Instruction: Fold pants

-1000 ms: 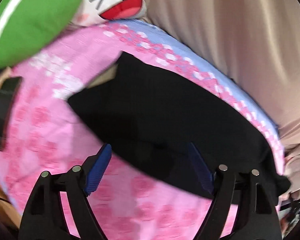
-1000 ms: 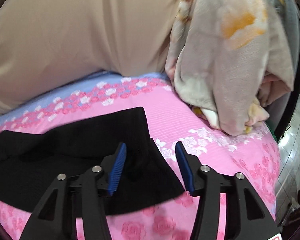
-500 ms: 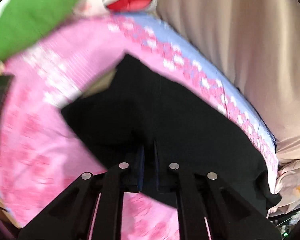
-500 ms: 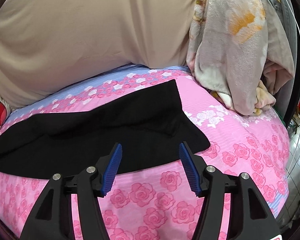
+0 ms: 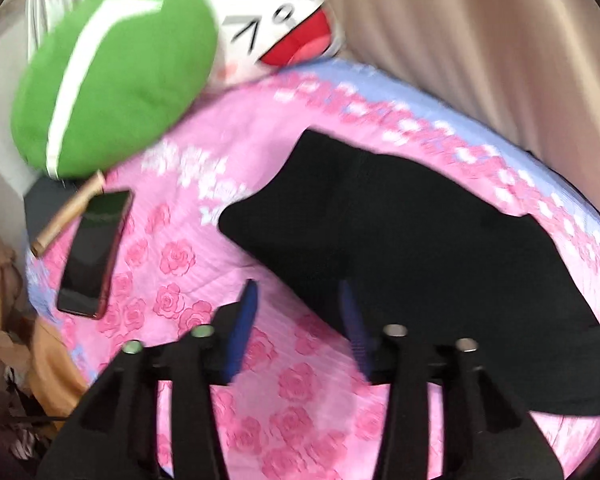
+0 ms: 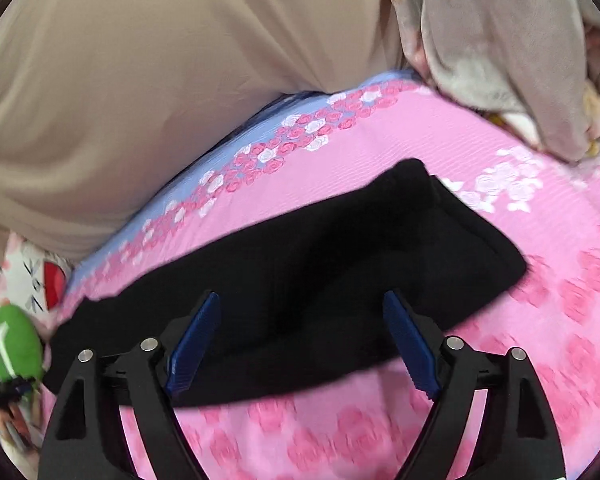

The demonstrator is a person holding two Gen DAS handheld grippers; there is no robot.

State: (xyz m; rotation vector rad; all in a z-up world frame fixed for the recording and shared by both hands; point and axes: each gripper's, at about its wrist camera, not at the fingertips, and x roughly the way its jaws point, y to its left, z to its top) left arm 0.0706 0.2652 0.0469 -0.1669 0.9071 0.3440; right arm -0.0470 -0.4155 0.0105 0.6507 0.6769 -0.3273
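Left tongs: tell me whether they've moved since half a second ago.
Yes. The left tongs have just opened and drawn back off the black pants toward their near edge, releasing the fabric; the phone on the pink sheet now shows at left.

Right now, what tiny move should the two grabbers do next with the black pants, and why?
Probably lower both and pinch the near edge of the black pants. The left gripper and right gripper have just been opening and hold nothing; the pants lie flat on the pink bedsheet, already folded into a long strip. Gripping that edge would let the next fold begin.
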